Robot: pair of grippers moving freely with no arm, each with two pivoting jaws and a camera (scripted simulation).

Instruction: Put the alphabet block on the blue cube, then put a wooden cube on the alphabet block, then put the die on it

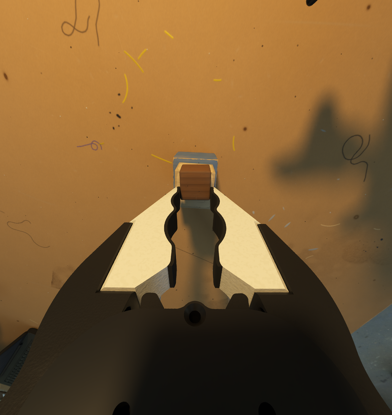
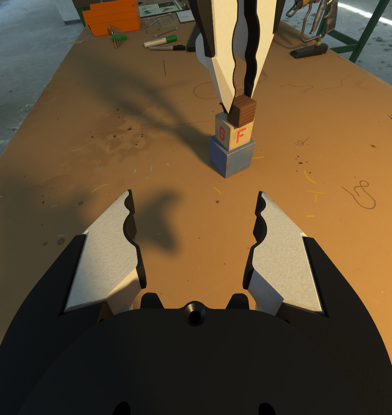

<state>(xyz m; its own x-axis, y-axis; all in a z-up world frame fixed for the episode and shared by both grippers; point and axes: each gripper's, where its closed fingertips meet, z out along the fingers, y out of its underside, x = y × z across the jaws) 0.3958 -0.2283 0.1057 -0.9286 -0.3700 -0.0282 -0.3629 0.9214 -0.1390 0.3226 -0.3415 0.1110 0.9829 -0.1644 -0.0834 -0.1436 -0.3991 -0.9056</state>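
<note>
We are on the second step: our left gripper [image 1: 195, 193] pinches the wooden cube [image 1: 195, 182] between its fingertips, directly above the alphabet block [image 2: 234, 132], which sits on the blue cube [image 2: 232, 157]. Our right gripper [image 2: 195, 195] hangs spread and empty, the stack just ahead of it. Next we should settle the cube flat, then release. We see no die.

The left wrist view looks almost straight down along its own fingers, close above the stack of blocks [image 1: 195, 177] and the brown tabletop [image 1: 78, 112]; little else fits in. The right wrist view sits farther back and lower, facing forward along the table [image 2: 100, 157] toward its cluttered far end; both views share the stack [image 2: 233, 143] and the scribbled tabletop around it.
</note>
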